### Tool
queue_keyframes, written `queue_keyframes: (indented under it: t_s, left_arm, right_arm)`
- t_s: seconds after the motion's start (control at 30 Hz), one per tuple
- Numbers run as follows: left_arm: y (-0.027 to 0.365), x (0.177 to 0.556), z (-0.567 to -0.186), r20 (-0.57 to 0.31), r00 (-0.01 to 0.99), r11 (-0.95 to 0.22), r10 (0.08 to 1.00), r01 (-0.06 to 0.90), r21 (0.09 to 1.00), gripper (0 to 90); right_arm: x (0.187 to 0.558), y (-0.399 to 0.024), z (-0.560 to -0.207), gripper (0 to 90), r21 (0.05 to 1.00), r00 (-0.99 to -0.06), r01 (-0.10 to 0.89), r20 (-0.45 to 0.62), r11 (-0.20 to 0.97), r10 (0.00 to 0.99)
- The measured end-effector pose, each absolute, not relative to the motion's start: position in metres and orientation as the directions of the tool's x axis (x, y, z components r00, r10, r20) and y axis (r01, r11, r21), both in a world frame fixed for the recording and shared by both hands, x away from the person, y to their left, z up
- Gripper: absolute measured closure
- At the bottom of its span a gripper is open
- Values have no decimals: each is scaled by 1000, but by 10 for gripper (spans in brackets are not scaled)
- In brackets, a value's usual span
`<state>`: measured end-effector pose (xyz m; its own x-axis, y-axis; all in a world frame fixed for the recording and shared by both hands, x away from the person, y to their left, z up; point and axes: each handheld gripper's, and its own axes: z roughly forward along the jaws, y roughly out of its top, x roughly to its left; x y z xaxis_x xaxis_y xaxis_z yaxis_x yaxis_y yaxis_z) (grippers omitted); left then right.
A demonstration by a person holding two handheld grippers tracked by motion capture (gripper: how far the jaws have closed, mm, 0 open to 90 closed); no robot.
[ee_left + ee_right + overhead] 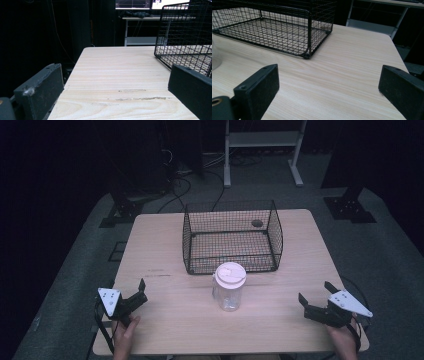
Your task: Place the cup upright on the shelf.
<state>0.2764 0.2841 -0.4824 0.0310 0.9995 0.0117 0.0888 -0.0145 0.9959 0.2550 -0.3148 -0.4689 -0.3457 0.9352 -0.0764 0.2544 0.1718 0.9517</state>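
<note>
Clear plastic jar [229, 292] with a white round lid [230, 273] stands upright on the table [165, 320], between the two tongs and slightly ahead of both, touching neither. Jar body is see-through, cylindrical, lid flat-topped with a faint raised ring. Its curved clear wall [215, 56] shows at the left edge of the right gripper view.

Left gripper [136, 296]: jaws spread wide, nothing between them, held low over the near left corner of the table. Matte black blocky jaws, grey three-cornered plate on top. A bit of lint sits on one jaw in the left gripper view.

Right gripper [316, 296]: jaws also wide apart, empty, over the near right corner. Same black rectangular jaws with slightly grainy faces.

Wire basket [231, 237]: black fine-mesh grid, rectangular with rounded corners, open top, sits beyond the jar, farther from both tongs. It lies ahead-right of the left tongs [185, 37] and ahead-left of the right tongs [274, 27].

Tabletop is pale wood-grain laminate, smooth, with a few scuff marks [140, 98] just ahead of the left jaws.
</note>
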Motion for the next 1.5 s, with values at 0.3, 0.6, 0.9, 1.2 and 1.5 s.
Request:
queue_keyframes:
  t_s: [0.3,0.6,0.9,1.2,1.5]
  left_arm:
    - [284,276,-482,13,32,-16,999,89,996,0]
    - [284,275,-482,14,33,-17,999,85,996,0]
    - [284,275,-482,17,33,-20,999,85,996,0]
    - [284,275,-482,18,32,-20,999,86,996,0]
    - [284,275,-482,17,34,-20,999,84,996,0]
  right_arm:
    - [257,-304,-458,27,955,-382,229,-88,187,920]
    - [258,-291,-447,27,955,-431,202,-111,216,895]
    - [257,-274,-427,27,957,-491,165,-129,237,862]
    - [263,-251,-413,27,955,-556,124,-159,270,816]
    - [266,-224,-405,26,952,-636,90,-170,291,752]
